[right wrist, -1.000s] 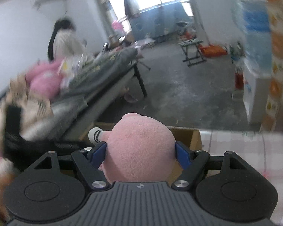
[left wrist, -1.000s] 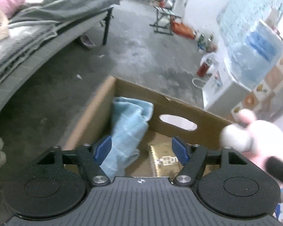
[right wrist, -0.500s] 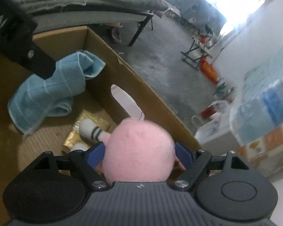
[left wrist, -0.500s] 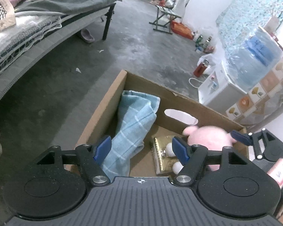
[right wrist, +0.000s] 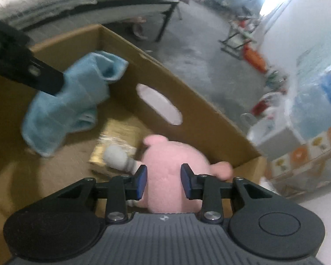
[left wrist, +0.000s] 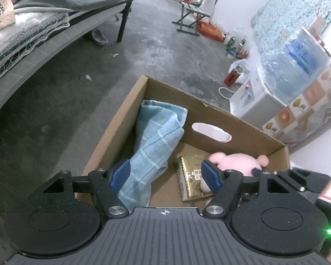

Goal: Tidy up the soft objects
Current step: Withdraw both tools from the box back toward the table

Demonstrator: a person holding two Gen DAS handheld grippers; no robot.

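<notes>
The right gripper point(right wrist: 163, 181) is hanging over the cardboard box's point(right wrist: 200, 119) right corner, its fingers just narrowed around the pink plush point(right wrist: 172, 163) resting directly ahead inside. The left gripper point(left wrist: 165, 174) is hovering open, empty, above the blue towel point(left wrist: 156, 141).

Grey concrete floor point(left wrist: 61, 101), stained and scuffed. Open cardboard box point(left wrist: 112, 137) sits on it (oval handle cut-out in the far wall). Bed point(left wrist: 39, 33) at 10 o'clock from the box, its dark legs on the floor, a slipper point(left wrist: 98, 36) under its edge. Folding stool point(left wrist: 190, 14) at 12 o'clock, orange bag point(left wrist: 209, 29) just beside it. Cluster of bottles point(left wrist: 234, 45) and a red flask point(left wrist: 232, 76) at 1 o'clock. White cabinet point(left wrist: 253, 103) at 2 o'clock, near the box's far corner. Small paper scraps point(left wrist: 88, 77) at 11 o'clock.
</notes>
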